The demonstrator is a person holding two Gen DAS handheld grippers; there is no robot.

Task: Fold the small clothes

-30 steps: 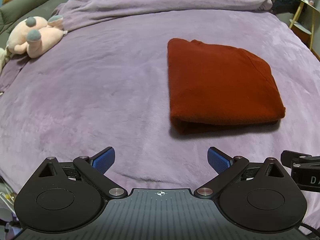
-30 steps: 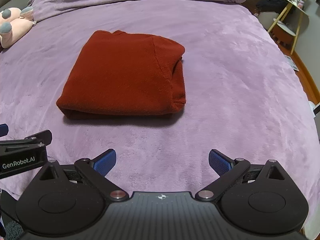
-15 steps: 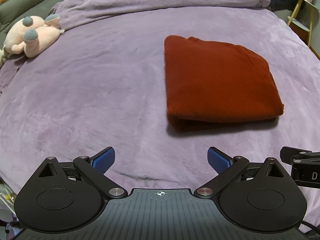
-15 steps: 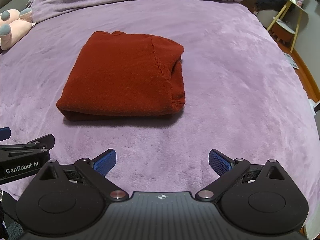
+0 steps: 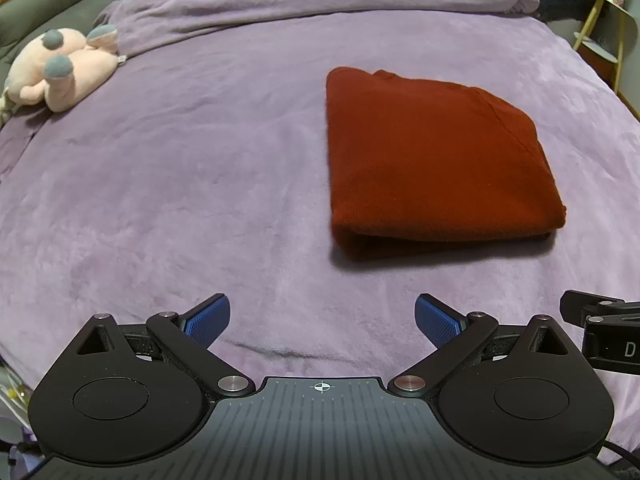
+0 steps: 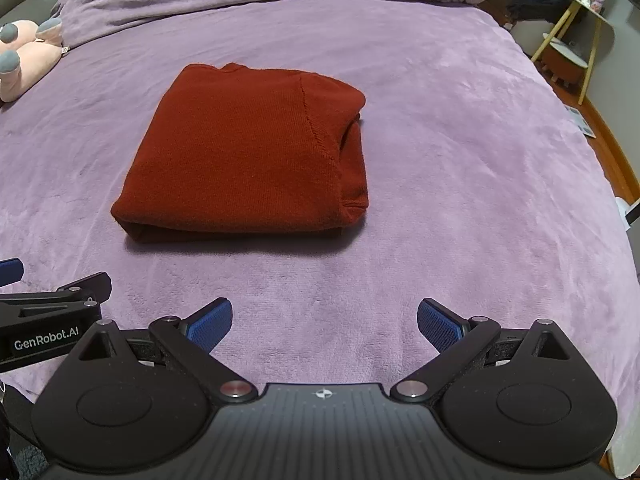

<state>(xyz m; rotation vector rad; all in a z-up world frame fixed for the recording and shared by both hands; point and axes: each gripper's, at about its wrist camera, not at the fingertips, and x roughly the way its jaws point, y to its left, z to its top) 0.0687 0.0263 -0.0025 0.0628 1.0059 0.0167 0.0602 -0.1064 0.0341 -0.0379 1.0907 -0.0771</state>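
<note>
Red sweater (image 6: 248, 152) folded, mid-bed (image 6: 460, 128) (purple cover). Left tongs (image 5: 322, 320), right tongs (image 6: 324, 322) spread, empty, near bed's front edge. Plush toy (image 5: 60, 68), maybe pig, far-left corner.

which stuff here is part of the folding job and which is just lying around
Job: folded rust-red knit garment; open left gripper; open right gripper.
Lying about: pink plush toy with grey feet; yellow-legged side table; purple fleece blanket.

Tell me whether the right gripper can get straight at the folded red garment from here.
Probably yes: the right gripper is open, and only bare purple blanket lies between it and the folded red garment.
</note>
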